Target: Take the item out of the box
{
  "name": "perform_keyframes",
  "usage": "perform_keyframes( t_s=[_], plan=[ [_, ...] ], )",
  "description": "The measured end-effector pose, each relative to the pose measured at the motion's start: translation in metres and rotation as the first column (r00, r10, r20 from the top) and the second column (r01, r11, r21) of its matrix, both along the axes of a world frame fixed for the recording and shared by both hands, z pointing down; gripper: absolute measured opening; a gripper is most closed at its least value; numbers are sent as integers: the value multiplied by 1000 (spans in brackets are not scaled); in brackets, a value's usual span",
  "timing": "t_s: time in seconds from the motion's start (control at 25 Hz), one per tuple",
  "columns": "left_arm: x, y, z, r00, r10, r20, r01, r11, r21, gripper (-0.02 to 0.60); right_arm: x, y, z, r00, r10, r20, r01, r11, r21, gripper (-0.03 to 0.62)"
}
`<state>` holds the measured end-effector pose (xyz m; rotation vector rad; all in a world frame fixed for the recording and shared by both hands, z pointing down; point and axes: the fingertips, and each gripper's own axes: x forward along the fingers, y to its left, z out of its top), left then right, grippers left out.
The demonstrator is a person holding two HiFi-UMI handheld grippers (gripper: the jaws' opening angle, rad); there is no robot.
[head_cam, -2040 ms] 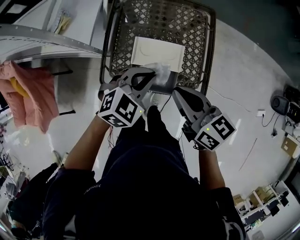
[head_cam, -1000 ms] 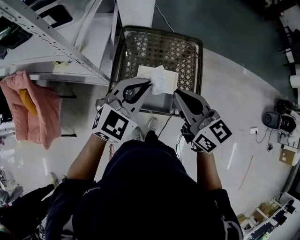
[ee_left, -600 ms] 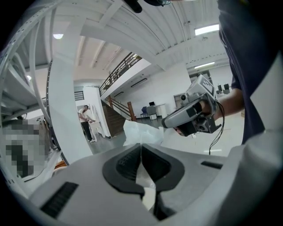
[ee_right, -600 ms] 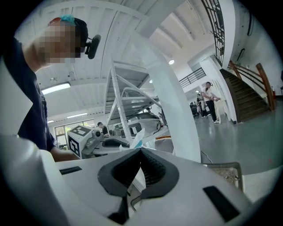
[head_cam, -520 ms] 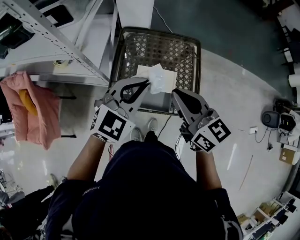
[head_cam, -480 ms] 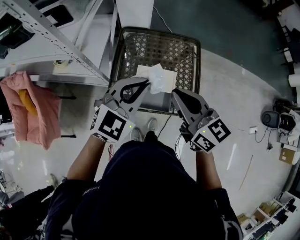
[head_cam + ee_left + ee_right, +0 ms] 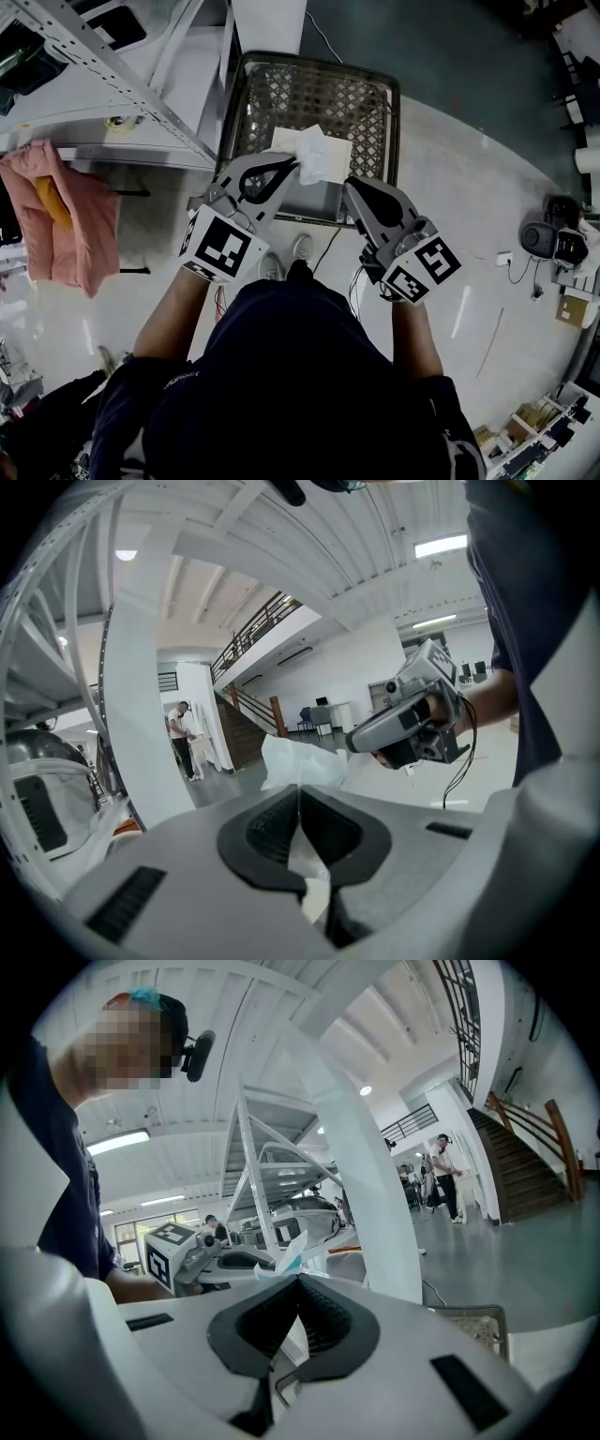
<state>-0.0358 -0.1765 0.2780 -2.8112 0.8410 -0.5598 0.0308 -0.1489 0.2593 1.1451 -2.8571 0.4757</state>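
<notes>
White item [image 7: 315, 155] over box [image 7: 284, 141] — head view

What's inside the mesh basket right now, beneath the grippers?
A flat white package lies on the basket floor. The left gripper, shut on a crumpled white wrapper, and the right gripper cover its near part; what lies under them is hidden.

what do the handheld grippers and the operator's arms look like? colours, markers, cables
The left gripper and right gripper are light grey moulded shells tapering to the tips, with black ribbed pads. Each carries a white cube printed with black square markers. A thin dark cable hangs from the right one. The person wears a dark short-sleeved top.
</notes>
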Motion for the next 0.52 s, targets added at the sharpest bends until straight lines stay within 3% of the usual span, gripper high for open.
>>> perform_keyframes(
  t_s=[0.52],
  plan=[
    [-2, 0, 7, 1000, 0, 3, 0, 1000, -19, 12, -1, 1, 4, 1000, -8, -2, 7, 1000, -12, 23]
  ],
)
